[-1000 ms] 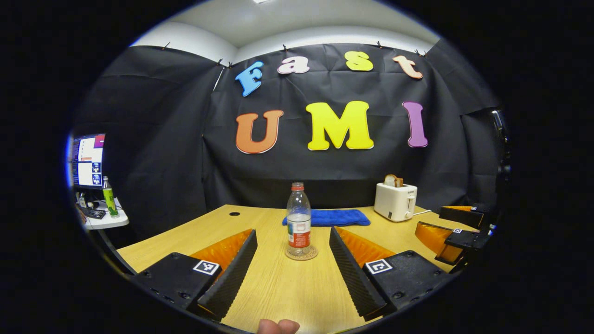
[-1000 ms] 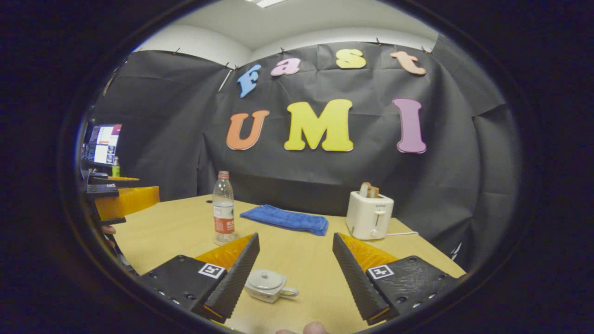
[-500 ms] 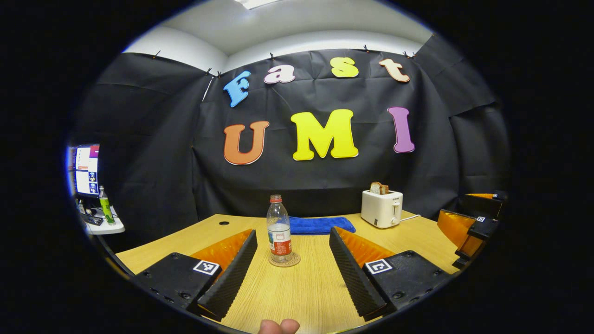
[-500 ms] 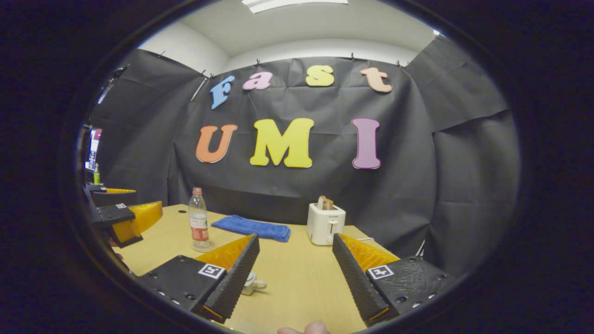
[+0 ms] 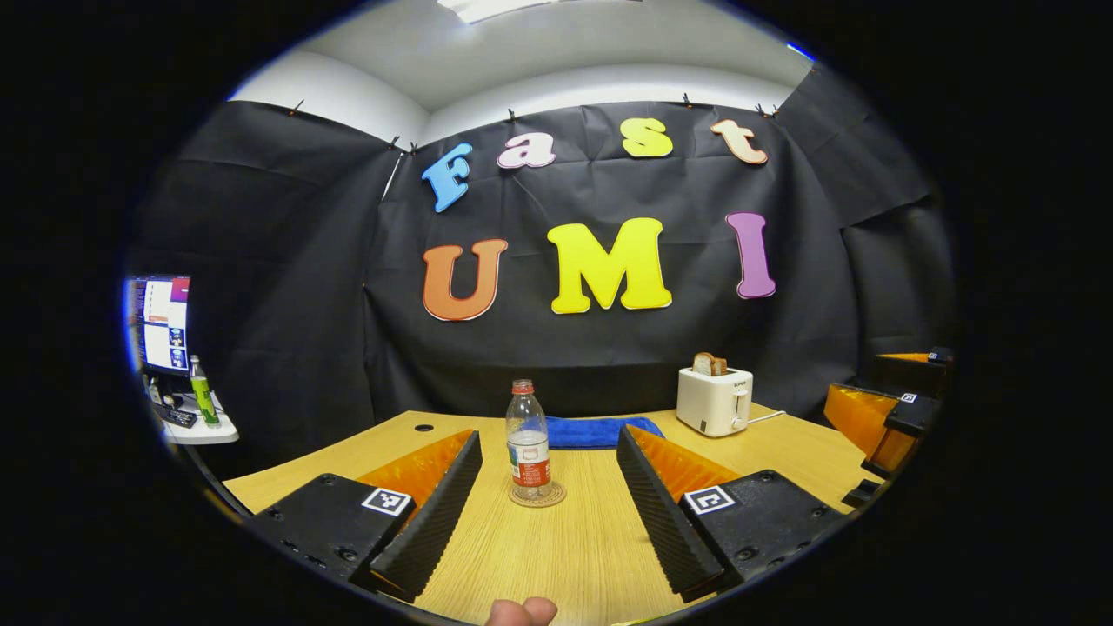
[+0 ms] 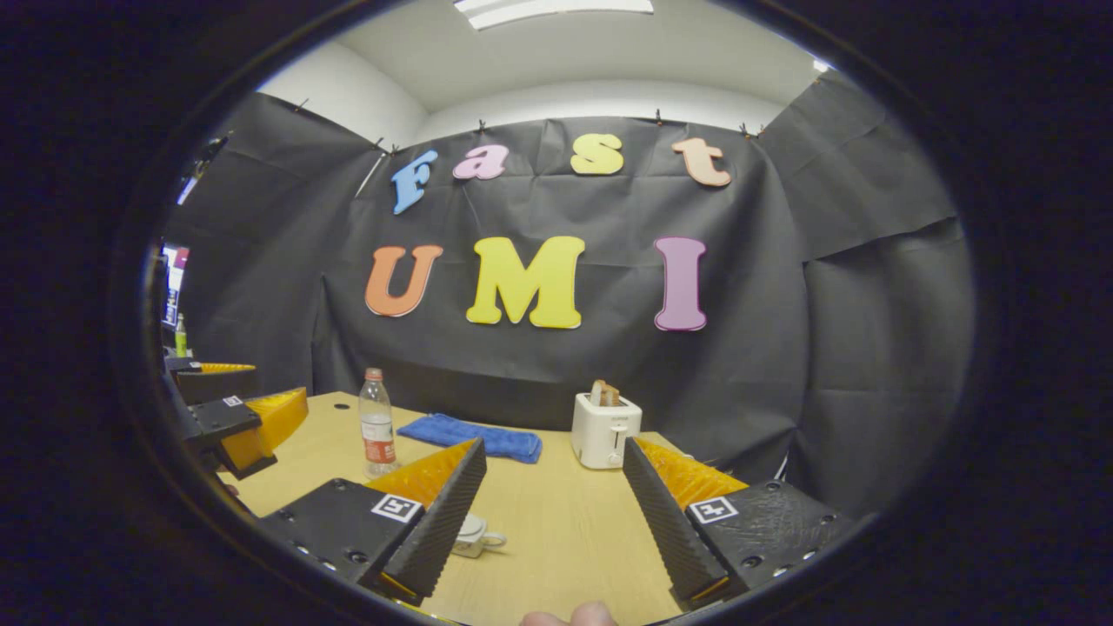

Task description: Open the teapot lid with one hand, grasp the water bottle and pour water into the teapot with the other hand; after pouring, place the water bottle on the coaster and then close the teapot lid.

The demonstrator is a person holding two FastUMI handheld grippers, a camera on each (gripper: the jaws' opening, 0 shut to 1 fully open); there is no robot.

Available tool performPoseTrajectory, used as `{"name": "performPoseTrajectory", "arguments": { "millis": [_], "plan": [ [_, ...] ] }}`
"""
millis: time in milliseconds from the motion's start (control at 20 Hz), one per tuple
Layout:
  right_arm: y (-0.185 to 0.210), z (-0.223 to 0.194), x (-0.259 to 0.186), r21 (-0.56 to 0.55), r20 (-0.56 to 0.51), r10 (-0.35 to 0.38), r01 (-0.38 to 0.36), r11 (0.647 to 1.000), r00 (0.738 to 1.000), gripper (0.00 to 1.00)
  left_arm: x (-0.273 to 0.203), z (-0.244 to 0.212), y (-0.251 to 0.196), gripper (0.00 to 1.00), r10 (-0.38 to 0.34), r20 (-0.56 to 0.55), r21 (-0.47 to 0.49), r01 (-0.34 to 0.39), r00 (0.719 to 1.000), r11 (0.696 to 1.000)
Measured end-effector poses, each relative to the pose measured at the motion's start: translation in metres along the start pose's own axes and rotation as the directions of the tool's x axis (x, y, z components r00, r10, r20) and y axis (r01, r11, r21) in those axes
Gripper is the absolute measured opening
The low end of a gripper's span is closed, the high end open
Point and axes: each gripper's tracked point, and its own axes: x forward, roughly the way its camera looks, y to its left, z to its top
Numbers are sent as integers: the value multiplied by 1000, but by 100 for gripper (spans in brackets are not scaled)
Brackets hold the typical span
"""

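A clear water bottle [image 5: 528,441] with a red cap stands upright on a round coaster [image 5: 537,496] on the wooden table [image 5: 574,548]. My left gripper [image 5: 548,509] is open, its fingers well short of the bottle on either side. In the right gripper view the same bottle [image 6: 376,432] stands at the far left. A small white teapot [image 6: 474,536] with its lid on sits low, partly hidden behind a finger of my right gripper [image 6: 554,517], which is open and holds nothing. The other gripper [image 6: 235,417] shows at the left edge.
A white toaster [image 5: 714,399] with bread in it stands at the back right, its cord trailing off. A blue cloth [image 5: 598,430] lies behind the bottle. A side shelf with a monitor [image 5: 163,323] and a green bottle [image 5: 203,393] is off the table's left.
Both grippers have drawn back from the table; bottle, toaster and teapot look smaller and farther. The right gripper view swung so the teapot slid behind its left finger. Both stay open.
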Motion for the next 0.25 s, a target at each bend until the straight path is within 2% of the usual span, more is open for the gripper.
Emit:
{"name": "performPoseTrajectory", "arguments": {
  "millis": [150,250],
  "plan": [
    [1,-2,3,4,0,10,-10,1000,1000,97,2,-5,-8,98,-28,-12,7,28,1000,1000],
    [7,-6,4,11,-11,36,-36,999,999,96,4,-9,-4,98,-19,-25,10,19,1000,1000]
  ]
}}
